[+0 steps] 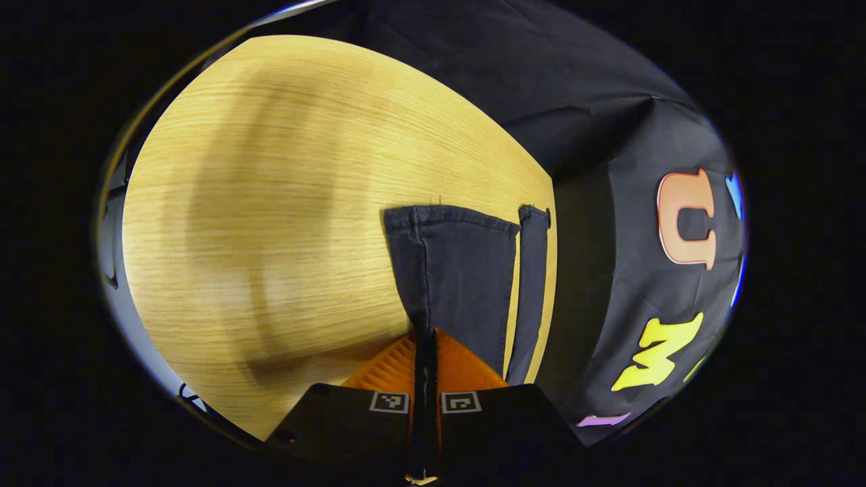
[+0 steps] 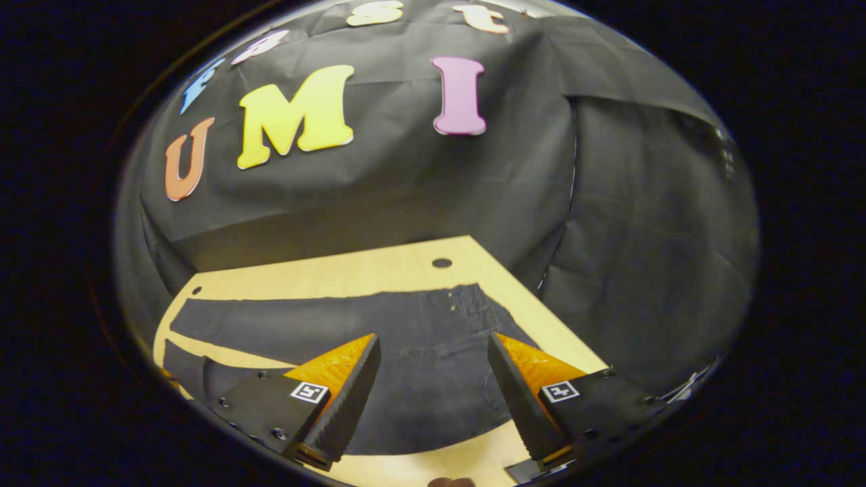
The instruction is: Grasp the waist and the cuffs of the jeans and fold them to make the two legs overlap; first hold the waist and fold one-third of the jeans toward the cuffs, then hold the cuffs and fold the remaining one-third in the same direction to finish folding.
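Dark jeans (image 2: 406,338) flat on wood counter (image 1: 270,203), L tool (image 1: 425,352) clamped on a leg, R tool (image 2: 433,399) fingers apart above waist.

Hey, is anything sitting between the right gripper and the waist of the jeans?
Nothing visible is. The right gripper is open above the waist of the jeans, with only dark denim showing in the gap between its fingers. The table beyond carries nothing else there. The left gripper is shut on a cuff.

We see a light wooden table (image 1: 270,223) with a small round hole (image 2: 442,262) near its far corner, and black cloth (image 2: 643,270) walling the booth behind.
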